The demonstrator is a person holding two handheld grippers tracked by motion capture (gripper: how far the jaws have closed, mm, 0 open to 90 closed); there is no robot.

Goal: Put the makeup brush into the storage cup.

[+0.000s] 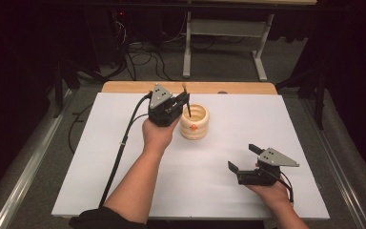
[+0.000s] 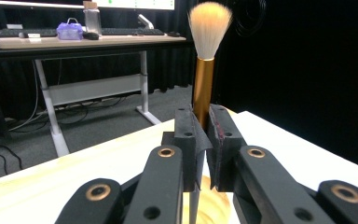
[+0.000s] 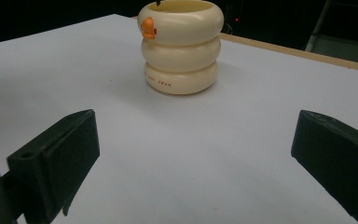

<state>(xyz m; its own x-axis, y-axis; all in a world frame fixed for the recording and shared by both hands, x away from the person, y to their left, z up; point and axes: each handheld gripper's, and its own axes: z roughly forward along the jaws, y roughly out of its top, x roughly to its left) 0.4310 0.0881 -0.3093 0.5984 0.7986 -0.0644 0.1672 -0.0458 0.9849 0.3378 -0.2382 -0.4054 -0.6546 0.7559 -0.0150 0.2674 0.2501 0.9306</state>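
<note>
Brush upright over holder, left jaws clenched on it.
I held the brush [image 2: 204, 84] vertical, bristles up, handle tip in the ringed holder [image 1: 195, 122]; right gripper [image 1: 244, 158] released, white surface [image 1: 248, 114] open around.

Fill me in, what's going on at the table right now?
A person holds a gripper in each hand over a white table. The left gripper is shut on the gold handle of a brush, bristles pointing up, with its dark lower end reaching down into the cream ringed holder. Whether that end touches the bottom cannot be seen. The right gripper sits with its jaws wide open and nothing between them, near the front right of the table, facing the holder.
</note>
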